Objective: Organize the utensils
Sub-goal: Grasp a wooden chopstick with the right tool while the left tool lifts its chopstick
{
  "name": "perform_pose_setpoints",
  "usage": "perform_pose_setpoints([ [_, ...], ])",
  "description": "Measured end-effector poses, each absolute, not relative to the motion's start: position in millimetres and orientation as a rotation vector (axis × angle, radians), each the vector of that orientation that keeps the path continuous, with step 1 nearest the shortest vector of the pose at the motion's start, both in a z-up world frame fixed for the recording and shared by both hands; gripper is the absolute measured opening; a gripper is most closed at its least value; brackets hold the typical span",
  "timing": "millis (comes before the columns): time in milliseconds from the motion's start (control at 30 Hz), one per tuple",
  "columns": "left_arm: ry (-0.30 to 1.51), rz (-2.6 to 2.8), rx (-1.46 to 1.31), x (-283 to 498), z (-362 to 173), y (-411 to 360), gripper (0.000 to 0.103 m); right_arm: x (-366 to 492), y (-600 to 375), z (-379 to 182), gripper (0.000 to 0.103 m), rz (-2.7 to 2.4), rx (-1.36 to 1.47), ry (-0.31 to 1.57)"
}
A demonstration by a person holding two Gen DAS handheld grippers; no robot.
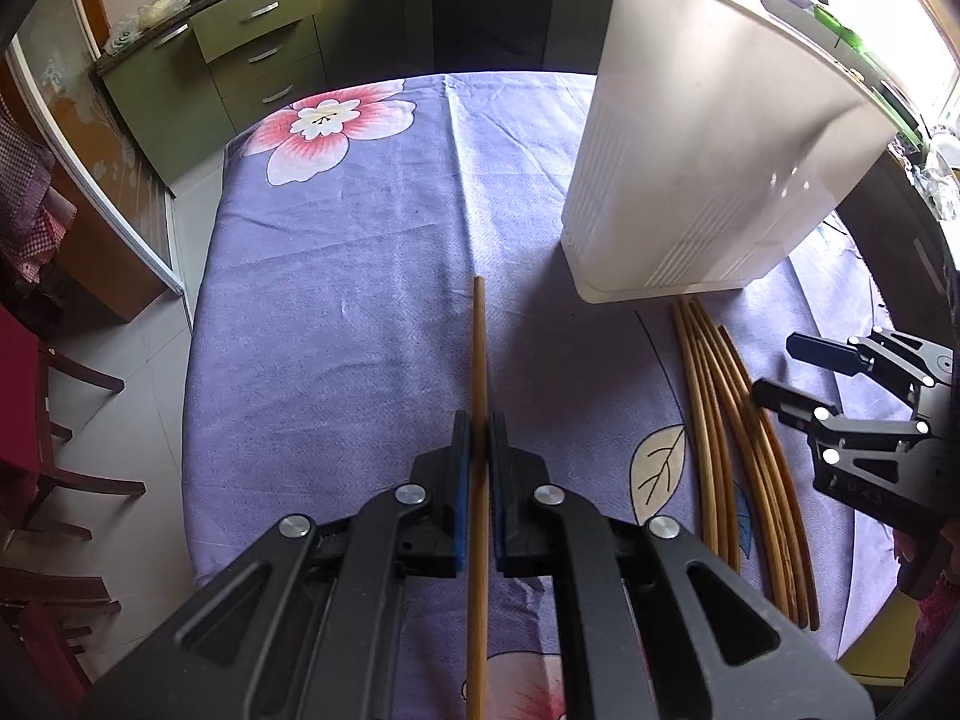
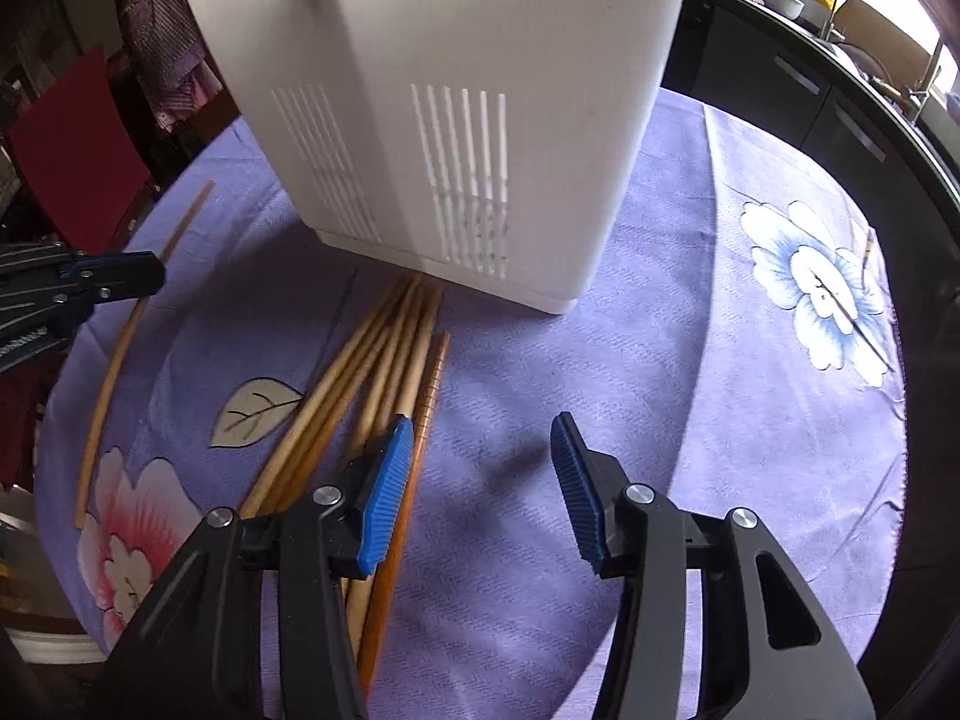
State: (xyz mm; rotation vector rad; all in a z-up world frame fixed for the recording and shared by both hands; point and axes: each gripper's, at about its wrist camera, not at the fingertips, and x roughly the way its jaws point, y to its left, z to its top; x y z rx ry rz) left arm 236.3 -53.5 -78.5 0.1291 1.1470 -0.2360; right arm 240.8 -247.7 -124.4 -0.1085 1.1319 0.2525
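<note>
Left gripper (image 1: 479, 420) clamped on one chopstick (image 1: 478, 348), mid-frame.
Right gripper (image 2: 483, 438) jaws apart, nothing between; chopstick pile (image 2: 384, 360) lower left, below white holder (image 2: 456, 120).

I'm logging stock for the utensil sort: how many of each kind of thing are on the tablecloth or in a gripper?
Chopstick clamped in the left gripper: 1
Loose chopsticks in the pile: about 6; they overlap, so the count is uncertain
White holder: 1
Total: about 8
</note>
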Motion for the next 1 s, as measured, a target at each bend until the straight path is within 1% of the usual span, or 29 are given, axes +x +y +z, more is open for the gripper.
perform_pose_setpoints([
  [33,1.145,-0.238,0.128,235.8,-77.8,-53.6,0.006,241.2,-249.7,-123.4,0.048,0.236,-0.115,1.134],
  [200,1.140,-0.243,0.122,234.8,-74.5,-53.5,0.006,246.1,-244.6,-121.4,0.040,0.250,-0.117,1.145],
  [267,1.139,-0.243,0.119,235.6,-73.7,-53.2,0.006,248.1,-241.6,-124.1,0.029,0.264,-0.126,1.159],
  [300,1.140,-0.245,0.117,235.8,-73.2,-53.1,0.006,249.5,-238.9,-124.0,0.029,0.265,-0.130,1.152],
  [367,1.143,-0.248,0.114,235.7,-72.4,-52.8,0.006,251.8,-234.9,-124.7,0.022,0.277,-0.131,1.157],
  [400,1.147,-0.249,0.111,236.2,-72.5,-52.0,0.006,252.6,-233.9,-124.8,0.021,0.284,-0.130,1.159],
  [433,1.150,-0.250,0.107,236.9,-72.7,-50.9,0.006,253.1,-233.1,-125.0,0.017,0.295,-0.130,1.160],
  [467,1.157,-0.252,0.100,238.2,-73.4,-49.5,0.006,252.6,-231.5,-125.5,0.011,0.303,-0.132,1.164],
  [500,1.160,-0.254,0.096,238.8,-73.6,-48.8,0.006,251.6,-231.4,-125.2,0.008,0.303,-0.132,1.168],
  [600,1.160,-0.257,0.092,238.9,-72.3,-46.9,0.006,248.2,-231.6,-122.3,0.006,0.311,-0.126,1.153],
  [733,1.145,-0.270,0.097,234.1,-64.5,-46.2,0.006,234.2,-241.3,-97.5,0.006,0.337,-0.089,1.089],
  [1000,1.050,-0.313,0.107,209.9,-16.7,-44.4,0.006,187.9,-277.8,-17.5,0.006,0.366,-0.014,0.896],
])
